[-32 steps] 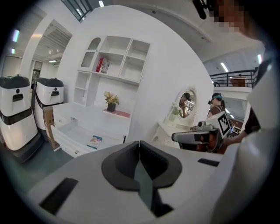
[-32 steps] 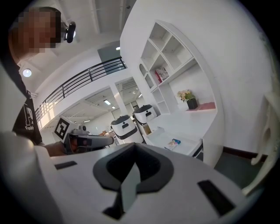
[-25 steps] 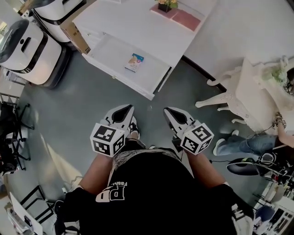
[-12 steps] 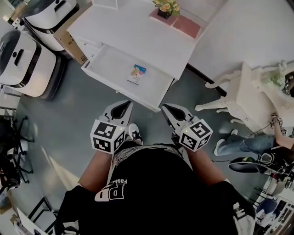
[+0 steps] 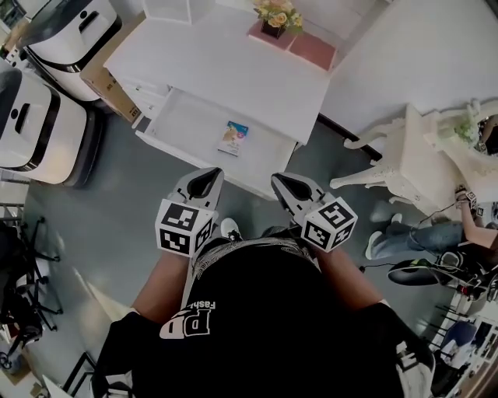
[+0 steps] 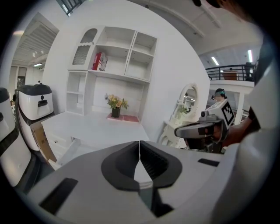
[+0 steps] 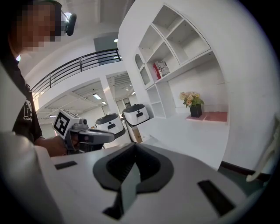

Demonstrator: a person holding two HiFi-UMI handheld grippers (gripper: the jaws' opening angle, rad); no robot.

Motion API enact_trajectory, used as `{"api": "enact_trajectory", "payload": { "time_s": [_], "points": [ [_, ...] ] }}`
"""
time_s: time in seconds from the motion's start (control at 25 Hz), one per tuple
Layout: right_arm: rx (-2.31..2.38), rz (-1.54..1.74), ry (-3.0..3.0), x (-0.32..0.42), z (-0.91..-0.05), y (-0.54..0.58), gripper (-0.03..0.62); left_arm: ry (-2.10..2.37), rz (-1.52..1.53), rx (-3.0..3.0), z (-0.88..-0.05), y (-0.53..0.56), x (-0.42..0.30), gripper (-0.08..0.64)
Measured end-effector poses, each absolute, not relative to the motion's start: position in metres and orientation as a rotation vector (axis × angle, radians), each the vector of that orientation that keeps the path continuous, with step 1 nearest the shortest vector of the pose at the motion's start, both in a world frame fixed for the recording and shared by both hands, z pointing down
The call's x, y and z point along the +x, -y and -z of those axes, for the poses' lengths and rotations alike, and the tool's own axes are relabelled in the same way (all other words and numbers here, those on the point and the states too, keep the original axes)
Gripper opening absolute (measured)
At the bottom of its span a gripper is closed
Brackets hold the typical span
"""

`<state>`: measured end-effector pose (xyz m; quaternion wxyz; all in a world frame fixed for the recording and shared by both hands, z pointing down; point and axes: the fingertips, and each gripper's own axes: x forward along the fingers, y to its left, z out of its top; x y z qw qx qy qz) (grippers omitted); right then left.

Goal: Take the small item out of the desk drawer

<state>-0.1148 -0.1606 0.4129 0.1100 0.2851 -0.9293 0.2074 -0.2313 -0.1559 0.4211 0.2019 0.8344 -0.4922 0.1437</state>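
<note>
Progress check: the drawer [image 5: 183,124] of the white desk [image 5: 233,70] is already pulled out, sitting a bit above the middle of the head view, so the opening part looks done. The small item [image 5: 233,138] – looks like a little colourful card or booklet, can't read it – lies flat on the drawer floor toward its right end, and nothing is touching it. So the actual job is all left: reach in, grab it, lift it out. The left gripper [image 5: 205,181] and right gripper [image 5: 288,185] hang side by side just below the drawer's front edge in the frame, not over the item yet. Both are clenched and empty: each gripper view shows its two jaws pressed together with only a thin seam and nothing between them. I'd guess whichever one goes in has to spread its jaws first, and a flat thing lying on a flat bottom could be fiddly to pinch. Counts, as far as I can see: one open drawer, one item in it, two grippers, one pot of flowers [image 5: 274,14] at the top of the frame, one pink mat [image 5: 311,51] right beside it, two big white machines [image 5: 35,132] in the upper left, and one cardboard box [image 5: 105,78] between them and the desk.
</note>
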Motion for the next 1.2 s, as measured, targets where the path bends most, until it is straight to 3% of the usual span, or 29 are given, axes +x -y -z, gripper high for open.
{"api": "enact_trajectory", "payload": {
  "time_s": [1.2],
  "points": [
    [0.817,-0.599,2.664,-0.075,-0.451,0.241,0.009,1.415,-0.644,2.217,-0.492,0.247,-0.215,0.017]
  ]
}}
